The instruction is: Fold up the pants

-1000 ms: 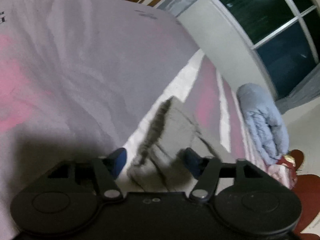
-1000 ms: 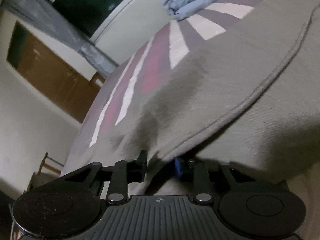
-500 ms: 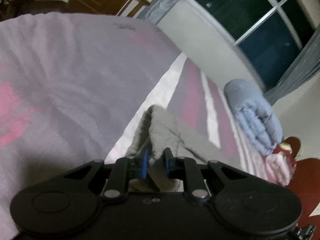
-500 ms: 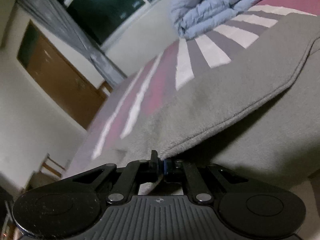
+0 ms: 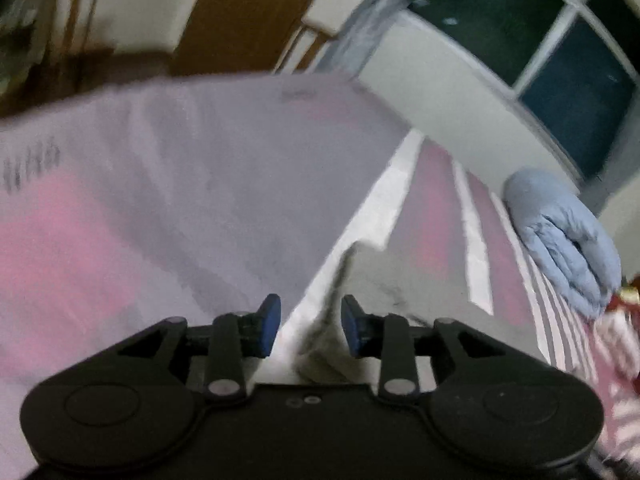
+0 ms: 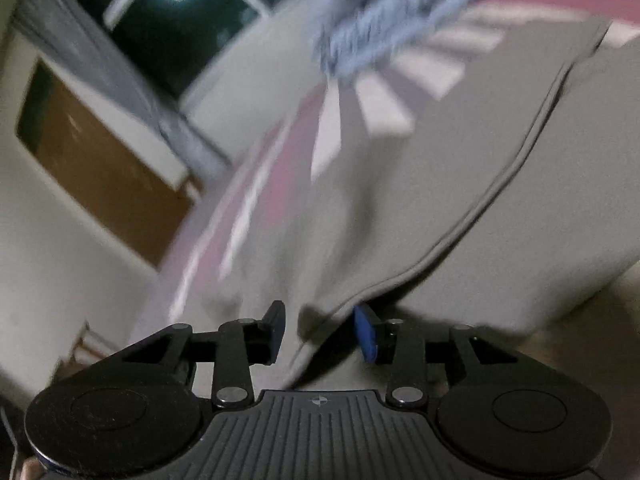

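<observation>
The grey pants (image 5: pixel 376 280) lie on the striped bed; in the right wrist view they (image 6: pixel 400 200) fill the middle, with a seamed edge running diagonally. My left gripper (image 5: pixel 311 328) has its jaws opening over a raised fold of the cloth, which lies between the blue pads (image 5: pixel 270 326) without being pressed. My right gripper (image 6: pixel 320 332) is also opening, with the pants' edge lying loose between its pads (image 6: pixel 366 336). Both views are blurred by motion.
The bedsheet (image 5: pixel 200 200) is lavender with pink and white stripes. A folded pale blue duvet (image 5: pixel 560 236) sits at the far end of the bed, also in the right wrist view as the duvet (image 6: pixel 400 12). A dark window (image 5: pixel 540 40) and a wooden door (image 6: pixel 100 168) stand beyond.
Both grippers closed on the grey cloth half a second ago and have since opened off it. The left gripper has risen and tilted; the right has shifted sideways along the pants' edge.
</observation>
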A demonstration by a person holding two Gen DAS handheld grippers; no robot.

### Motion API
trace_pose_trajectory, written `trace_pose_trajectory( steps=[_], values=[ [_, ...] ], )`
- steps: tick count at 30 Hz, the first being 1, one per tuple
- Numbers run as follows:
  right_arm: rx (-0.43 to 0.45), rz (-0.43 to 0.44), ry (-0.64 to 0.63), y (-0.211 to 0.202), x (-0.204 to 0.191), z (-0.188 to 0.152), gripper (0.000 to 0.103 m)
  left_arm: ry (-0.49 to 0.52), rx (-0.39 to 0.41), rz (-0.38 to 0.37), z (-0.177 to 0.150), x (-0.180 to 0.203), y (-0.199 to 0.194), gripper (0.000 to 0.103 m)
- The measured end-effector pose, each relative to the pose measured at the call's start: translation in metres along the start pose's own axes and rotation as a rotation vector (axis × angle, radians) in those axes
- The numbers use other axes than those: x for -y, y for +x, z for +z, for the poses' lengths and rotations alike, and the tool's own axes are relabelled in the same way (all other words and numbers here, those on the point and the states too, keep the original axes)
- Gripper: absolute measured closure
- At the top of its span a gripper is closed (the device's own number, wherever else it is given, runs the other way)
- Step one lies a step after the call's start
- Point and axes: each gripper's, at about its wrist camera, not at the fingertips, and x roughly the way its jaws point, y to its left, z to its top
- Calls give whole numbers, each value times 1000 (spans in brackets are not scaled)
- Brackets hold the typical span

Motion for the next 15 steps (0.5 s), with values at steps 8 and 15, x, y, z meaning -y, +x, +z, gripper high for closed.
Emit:
trace_pose_trajectory(
  steps=[8, 15],
  values=[
    [160, -131, 124, -36, 69, 57, 64, 193, 87, -81, -51, 102, -8, 41],
    [172, -218, 153, -24, 106, 94, 64, 241, -76, -46, -107, 122, 42, 43]
  ],
)
